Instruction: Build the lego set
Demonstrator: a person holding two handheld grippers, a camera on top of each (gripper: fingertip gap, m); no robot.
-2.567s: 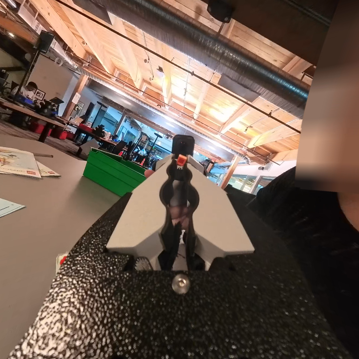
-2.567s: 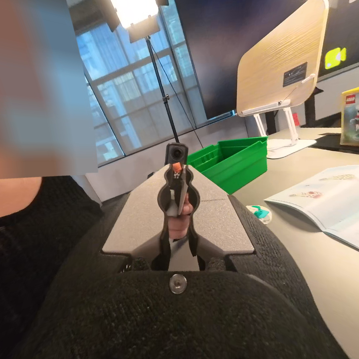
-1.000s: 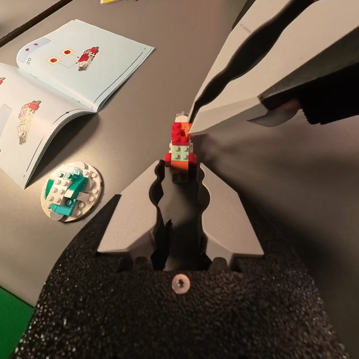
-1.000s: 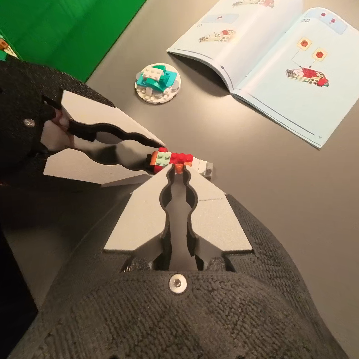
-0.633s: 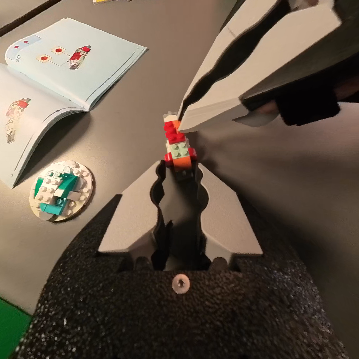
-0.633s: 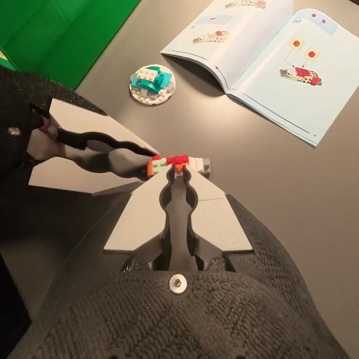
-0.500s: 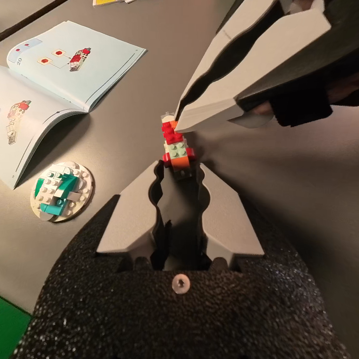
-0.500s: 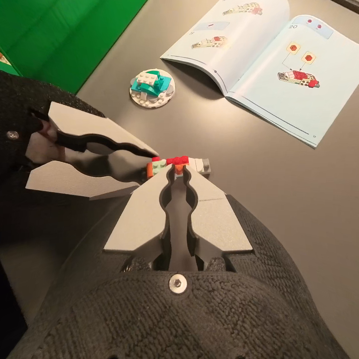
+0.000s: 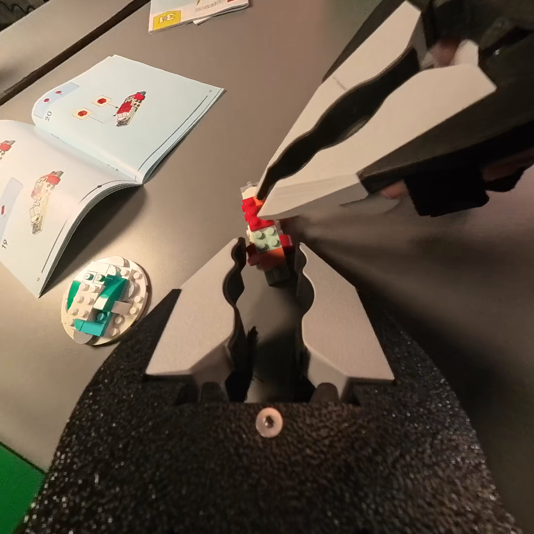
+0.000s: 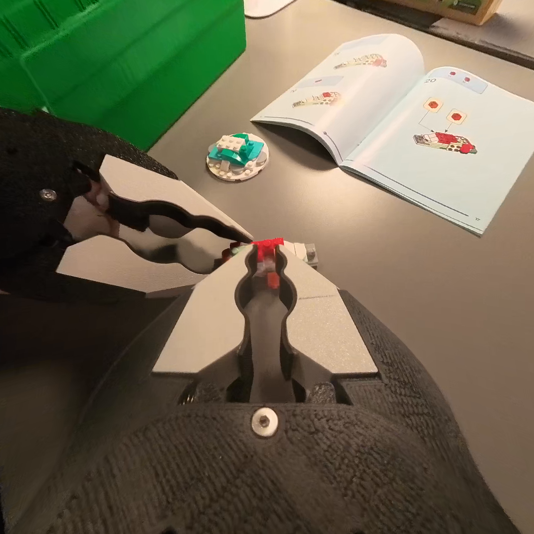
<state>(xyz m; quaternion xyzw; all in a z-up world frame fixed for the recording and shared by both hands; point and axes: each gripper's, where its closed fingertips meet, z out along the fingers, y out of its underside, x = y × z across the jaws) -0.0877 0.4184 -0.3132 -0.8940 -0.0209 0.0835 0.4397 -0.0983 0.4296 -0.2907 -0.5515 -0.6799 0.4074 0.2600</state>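
Observation:
A small lego model (image 9: pixel 265 239) of red, orange, light green and white bricks lies on the grey table (image 9: pixel 185 219). My left gripper (image 9: pixel 269 245) is shut on its near end, with dark pads on both sides. My right gripper (image 9: pixel 258 205) comes in from the upper right and is shut on a small orange brick (image 9: pixel 260 203) held against the model's red top. In the right wrist view the right gripper (image 10: pixel 265 248) sits over the model (image 10: pixel 300 248), and the left gripper (image 10: pixel 231 255) reaches in from the left.
A round white base with teal bricks (image 9: pixel 105 299) (image 10: pixel 237 157) lies to the left of the model. An open instruction booklet (image 9: pixel 86 130) (image 10: pixel 390 130) lies beyond it. A green bin (image 10: pixel 115 57) stands at the far left. Another booklet (image 9: pixel 196 11) lies at the table's back. Only a small space, under 4 cm, lies between the two pairs of fingers.
2.6 s ago both grippers were raised, facing each other. Since one second ago both stay on the model; the right gripper has tipped lower over it and the model has turned slightly.

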